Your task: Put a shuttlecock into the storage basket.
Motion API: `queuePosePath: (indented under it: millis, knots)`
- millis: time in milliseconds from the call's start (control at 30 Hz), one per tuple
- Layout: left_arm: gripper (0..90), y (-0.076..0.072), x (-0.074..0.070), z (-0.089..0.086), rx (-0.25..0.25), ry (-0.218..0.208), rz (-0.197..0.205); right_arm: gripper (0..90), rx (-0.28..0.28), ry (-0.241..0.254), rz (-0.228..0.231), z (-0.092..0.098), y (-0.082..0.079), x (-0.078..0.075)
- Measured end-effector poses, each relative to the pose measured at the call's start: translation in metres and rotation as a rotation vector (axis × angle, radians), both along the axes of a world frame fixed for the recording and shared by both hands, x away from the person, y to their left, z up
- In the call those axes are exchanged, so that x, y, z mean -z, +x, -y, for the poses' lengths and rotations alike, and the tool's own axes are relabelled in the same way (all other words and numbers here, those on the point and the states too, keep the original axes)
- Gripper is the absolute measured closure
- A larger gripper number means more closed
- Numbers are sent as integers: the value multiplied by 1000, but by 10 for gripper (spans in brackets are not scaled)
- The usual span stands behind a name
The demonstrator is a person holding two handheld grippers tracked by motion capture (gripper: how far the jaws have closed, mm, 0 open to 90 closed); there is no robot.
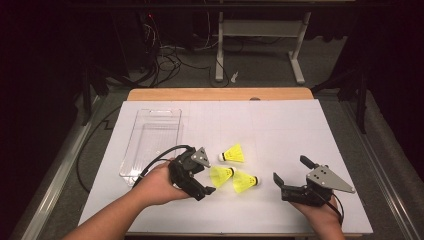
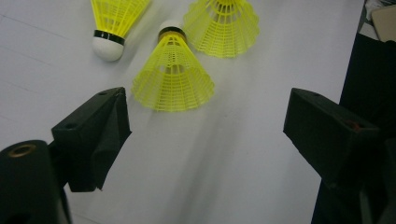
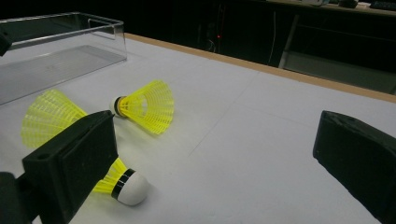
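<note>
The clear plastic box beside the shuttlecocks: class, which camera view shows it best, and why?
The high view: the clear plastic box appears whole from above, lying left of the left gripper. The right gripper view shows one corner and wall at a low angle.

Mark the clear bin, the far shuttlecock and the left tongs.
clear bin (image 1: pixel 150 145), high view, on its bare floor.
far shuttlecock (image 1: pixel 235 154), high view, on its yellow skirt.
left tongs (image 2: pixel 205 126), left gripper view, midway between the open tips.
</note>
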State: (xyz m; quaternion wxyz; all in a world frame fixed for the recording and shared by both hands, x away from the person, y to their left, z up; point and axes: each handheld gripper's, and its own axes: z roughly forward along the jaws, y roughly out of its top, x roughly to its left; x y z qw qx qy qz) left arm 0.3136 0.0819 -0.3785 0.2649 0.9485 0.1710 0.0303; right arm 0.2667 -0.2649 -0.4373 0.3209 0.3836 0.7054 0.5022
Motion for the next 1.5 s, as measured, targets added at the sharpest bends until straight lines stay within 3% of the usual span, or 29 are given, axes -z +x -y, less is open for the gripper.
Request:
queuePosePath:
  millis: [367,967,1333,1500]
  knots:
    - [396,4,15,9,3,-11,-37,2,-1,2,0,0,0,0]
    - [501,8,43,27,-21,10,-74,3,-3,7,2,0,0,0]
    - [540,13,52,33,-51,23,-65,3,-3,9,3,0,0,-1]
    - [602,14,54,35,-52,18,-56,3,-3,9,5,1,0,0]
